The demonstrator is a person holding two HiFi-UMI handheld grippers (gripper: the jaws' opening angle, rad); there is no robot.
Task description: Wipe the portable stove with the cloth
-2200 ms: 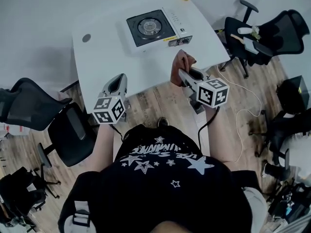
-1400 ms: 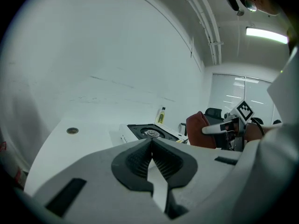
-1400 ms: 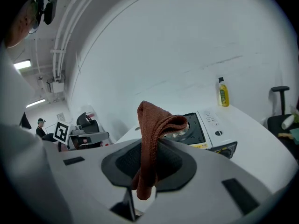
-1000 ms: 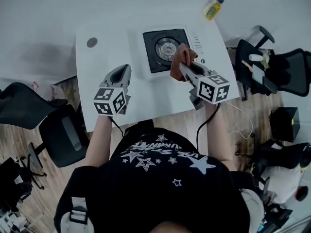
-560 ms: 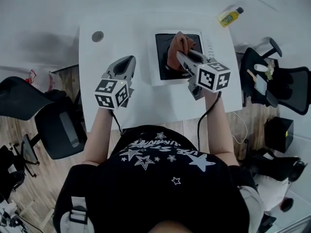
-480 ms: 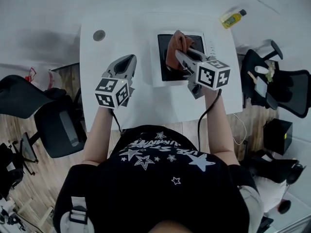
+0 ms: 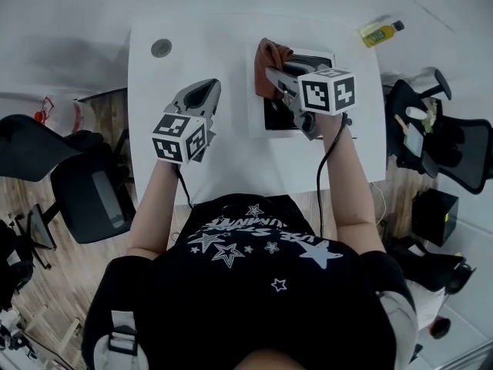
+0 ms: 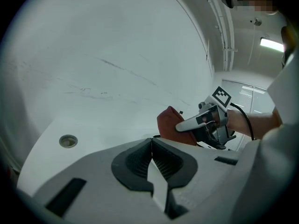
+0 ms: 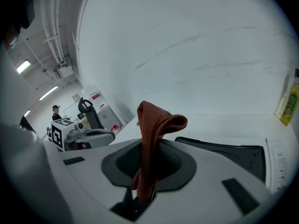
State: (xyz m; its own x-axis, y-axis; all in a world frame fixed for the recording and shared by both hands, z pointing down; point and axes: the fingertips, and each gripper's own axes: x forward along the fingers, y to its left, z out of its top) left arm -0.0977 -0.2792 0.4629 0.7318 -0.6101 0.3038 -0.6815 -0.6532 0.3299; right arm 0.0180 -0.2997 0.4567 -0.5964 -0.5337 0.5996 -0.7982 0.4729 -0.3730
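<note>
Ok so the right claw (image 7: 271, 74) is pinching the rust-brown woven cloth (image 7: 267, 55) and holds it over the far-left corner of the white portable stove with the black top (image 7: 279, 116), which sits on the white bench (image 7: 231, 160). Can't tell if the cloth is touching the stove, looks more like hovering tbh. The wipe itself looks barely begun imo. To do it well I'd tip the claw down so the loose fold lies flat on the black top, then drag in long overlapping strokes w/ light pressure. Only a small bunch sticks out of the claw, so watch the hard tips don't scrape the burner. The left claw (image 7: 206, 89) is pressed together w/ nothing in it, parked over bare bench left of the stove; could brace the stove's edge if it slides. Views: the head view gives the layout, plus a yellow bottle (image 7: 380, 31) well apart at the far right. The right gripper view is the only one showing the pinch properly, cloth (image 9: 152, 125) clamped deep and flopping over, black top (image 9: 224, 148) beyond. The left gripper view shows its own shut tips (image 8: 151, 141), the cloth (image 8: 169, 122) side-on, and a round grey grommet (image 8: 68, 141) in the bench.
</note>
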